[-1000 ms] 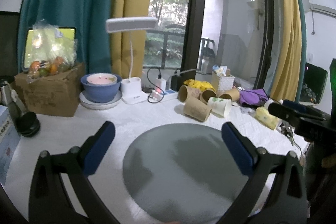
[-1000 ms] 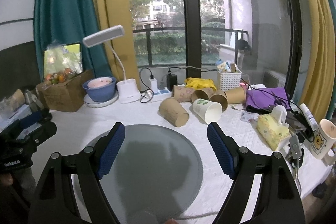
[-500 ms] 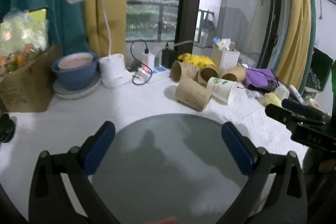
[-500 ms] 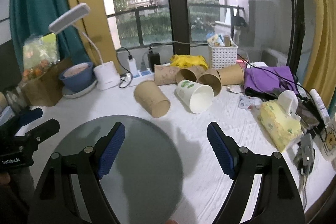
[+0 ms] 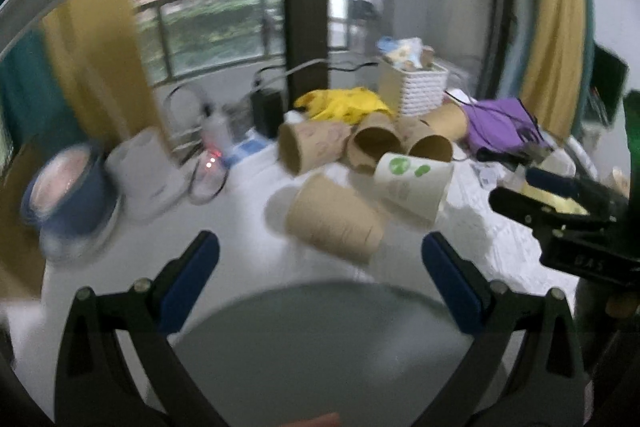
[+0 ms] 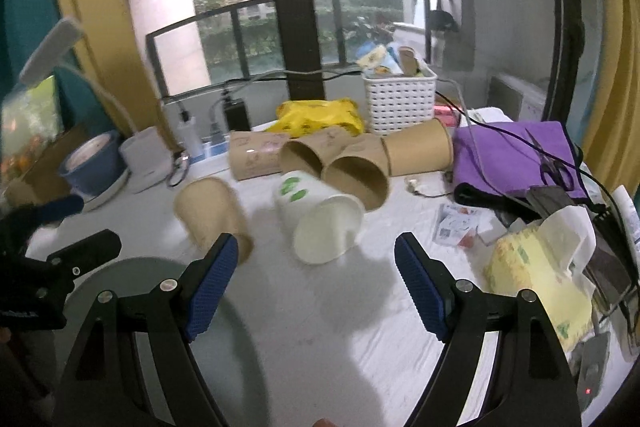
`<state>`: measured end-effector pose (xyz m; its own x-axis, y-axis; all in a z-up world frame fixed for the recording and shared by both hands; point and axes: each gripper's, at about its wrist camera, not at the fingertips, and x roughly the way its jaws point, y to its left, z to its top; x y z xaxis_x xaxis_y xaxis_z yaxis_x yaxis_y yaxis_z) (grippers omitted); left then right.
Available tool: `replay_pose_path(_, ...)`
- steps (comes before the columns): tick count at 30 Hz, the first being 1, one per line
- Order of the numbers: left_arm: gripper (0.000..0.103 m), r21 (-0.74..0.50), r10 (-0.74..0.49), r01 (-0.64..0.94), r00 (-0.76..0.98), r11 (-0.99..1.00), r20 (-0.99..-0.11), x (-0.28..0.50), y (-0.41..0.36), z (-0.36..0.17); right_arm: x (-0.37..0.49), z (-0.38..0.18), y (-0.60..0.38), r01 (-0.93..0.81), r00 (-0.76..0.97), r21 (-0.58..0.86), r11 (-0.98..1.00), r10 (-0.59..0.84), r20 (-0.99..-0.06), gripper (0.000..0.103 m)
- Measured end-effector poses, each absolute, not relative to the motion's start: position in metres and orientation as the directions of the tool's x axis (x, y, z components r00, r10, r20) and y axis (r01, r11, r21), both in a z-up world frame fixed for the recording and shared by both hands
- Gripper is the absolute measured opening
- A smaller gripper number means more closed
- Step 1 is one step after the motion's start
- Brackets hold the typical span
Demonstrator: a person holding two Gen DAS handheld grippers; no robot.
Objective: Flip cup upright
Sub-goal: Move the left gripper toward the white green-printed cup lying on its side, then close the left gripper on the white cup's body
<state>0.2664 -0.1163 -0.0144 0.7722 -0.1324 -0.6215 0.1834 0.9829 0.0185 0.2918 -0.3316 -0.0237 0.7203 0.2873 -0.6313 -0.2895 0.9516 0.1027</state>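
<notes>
Several paper cups lie on their sides on the white table. A brown cup (image 5: 335, 218) (image 6: 212, 215) lies nearest, beside a white cup with green leaves (image 5: 412, 187) (image 6: 320, 223). More brown cups (image 6: 352, 167) lie behind them. My left gripper (image 5: 320, 267) is open and empty, just short of the brown cup. My right gripper (image 6: 316, 279) is open and empty, just in front of the white cup. A round grey mat (image 5: 320, 347) (image 6: 120, 327) lies under the grippers.
A blue bowl (image 5: 68, 195), a white lamp base (image 5: 148, 171), a power strip with cables, a white basket (image 6: 400, 99), a yellow bag (image 6: 320, 115), a purple cloth (image 6: 520, 155) and a yellow tissue pack (image 6: 544, 267) crowd the back and right.
Both grippers have moved forward toward the lying cups, which now look larger and nearer. The mat has slid toward the lower edge of both views. Both grippers stay open.
</notes>
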Motion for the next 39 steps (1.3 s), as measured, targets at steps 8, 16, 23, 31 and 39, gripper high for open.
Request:
replay_pose_path(8,0.101,0.163,-0.163,0.374,0.700,0.913,-0.696,0.328,-0.149,-0.024,0.313,-0.036,-0.341,-0.246,0.718,0.140,0.959,0.277,-0.639,0.083)
replay_pose_path(16,0.101,0.294,-0.211,0.655,0.578,0.696,-0.788,0.367,-0.194,-0.039,0.319,-0.040,-0.354,-0.194,0.716,0.157,0.968,0.249,-0.652,0.083)
replay_pose_path(23,0.101,0.390,-0.165,0.797,0.509,0.461,-0.845,0.390,-0.234,-0.064,0.318,-0.043,-0.366,-0.158,0.718,0.185,0.970,0.242,-0.653,0.083)
replay_pose_path(31,0.089,0.461,-0.136,0.849,0.504,0.258,-0.853,0.397,-0.260,-0.085,0.318,-0.042,-0.377,-0.133,0.727,0.215,0.968,0.242,-0.643,0.083)
replay_pose_path(39,0.067,0.446,-0.130,0.857,0.488,0.259,-0.863,0.402,-0.259,-0.092,0.317,-0.043,-0.381,-0.120,0.729,0.224,0.967,0.239,-0.642,0.083)
